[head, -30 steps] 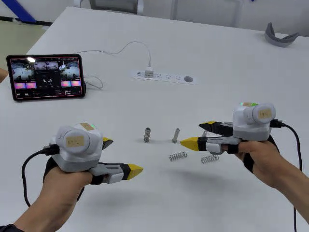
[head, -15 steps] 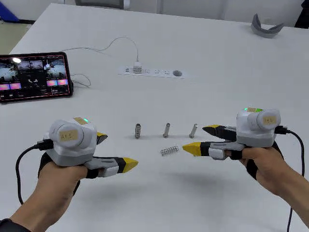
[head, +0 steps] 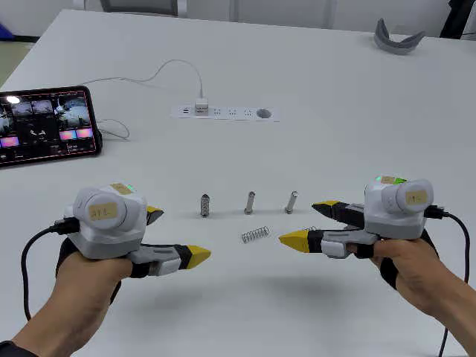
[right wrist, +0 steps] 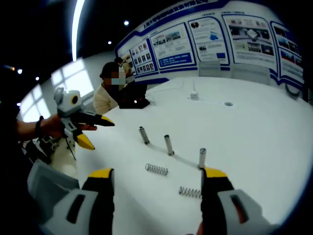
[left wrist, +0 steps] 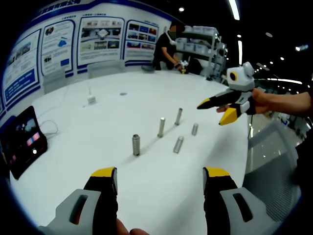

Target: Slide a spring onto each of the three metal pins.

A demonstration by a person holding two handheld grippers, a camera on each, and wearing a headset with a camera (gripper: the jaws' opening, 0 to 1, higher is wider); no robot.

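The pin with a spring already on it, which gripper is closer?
Left. The left gripper is just left of that pin; the right gripper sits past both bare pins.

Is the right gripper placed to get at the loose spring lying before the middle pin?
Probably yes: the right gripper is open and beside the loose spring, with bare table between them.
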